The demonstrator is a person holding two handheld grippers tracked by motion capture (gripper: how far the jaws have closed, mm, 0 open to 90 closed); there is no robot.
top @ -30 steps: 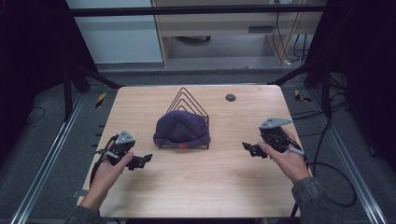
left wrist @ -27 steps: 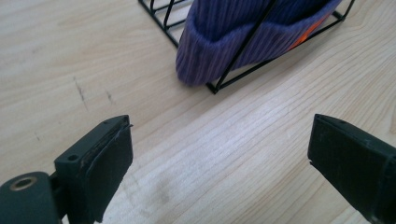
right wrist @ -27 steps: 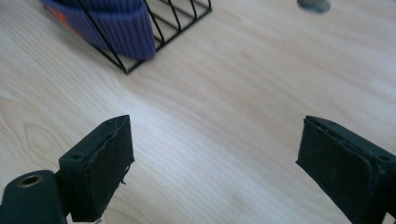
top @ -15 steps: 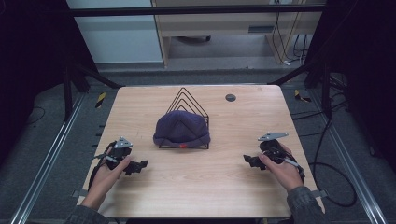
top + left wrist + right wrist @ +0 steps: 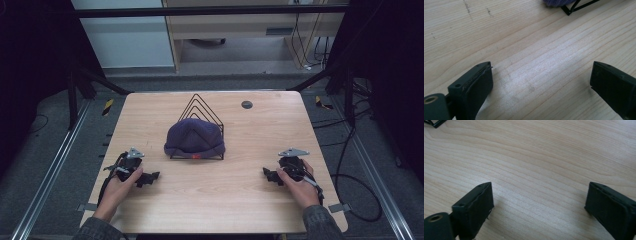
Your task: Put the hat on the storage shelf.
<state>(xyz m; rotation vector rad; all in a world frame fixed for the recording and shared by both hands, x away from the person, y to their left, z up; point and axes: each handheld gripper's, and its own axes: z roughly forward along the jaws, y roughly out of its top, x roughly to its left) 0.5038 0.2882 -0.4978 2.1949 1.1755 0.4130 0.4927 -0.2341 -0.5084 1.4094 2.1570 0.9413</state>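
Keep both tongs, left (image 5: pixel 150 177) and right (image 5: pixel 269 175), spread apart; approach purple beanie (image 5: pixel 194 138) symmetrically, pinching its brim, probably draped over wire rack (image 5: pixel 202 102).

My left gripper (image 5: pixel 150 177) now sits nearer my edge of the surface (image 5: pixel 220 200) than a second ago, farther from the cap (image 5: pixel 194 138). My right gripper (image 5: pixel 269 175) also sits nearer me, lower beside the rack (image 5: pixel 201 106). Both sets of jaws stand wide apart.
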